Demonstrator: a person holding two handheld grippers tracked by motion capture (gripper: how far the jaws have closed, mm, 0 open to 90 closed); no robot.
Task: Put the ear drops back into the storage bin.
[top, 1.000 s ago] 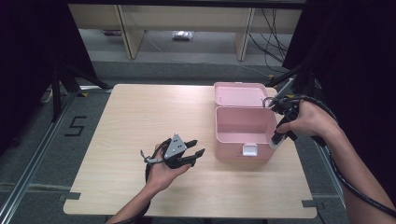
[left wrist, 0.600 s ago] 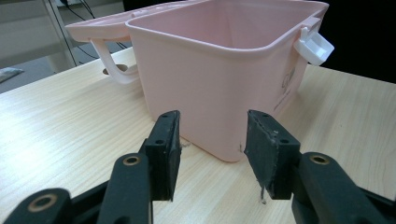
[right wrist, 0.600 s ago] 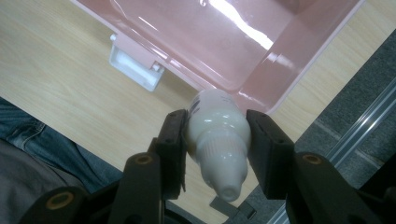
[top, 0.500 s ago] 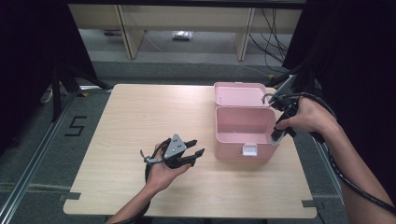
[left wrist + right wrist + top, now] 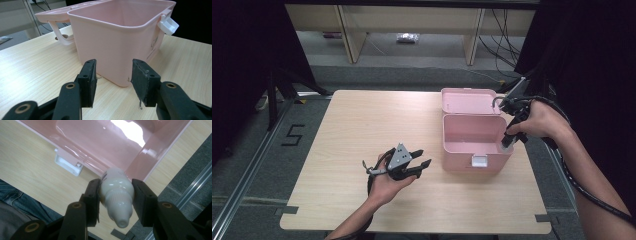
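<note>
- Right gripper (image 5: pixel 116 195) clamped on white bottle (image 5: pixel 117 195), cap end toward camera, held over the near-right corner of the open pink box (image 5: pixel 474 150).
- Box stands near the table's (image 5: pixel 362 130) right edge, lid (image 5: pixel 469 101) flipped back.
- Left gripper (image 5: pixel 419 164) jaws apart, empty, just beside box's left wall.
- Step: placing bottle into box. Next: lower inside, then release.

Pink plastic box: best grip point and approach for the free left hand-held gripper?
Probably the pink plastic box front-left corner wall, near the rim, approached from the left, where the open left hand-held gripper already faces it. The wall is thin and upright, so one jaw could go inside and one outside, clear of the white latch.
</note>
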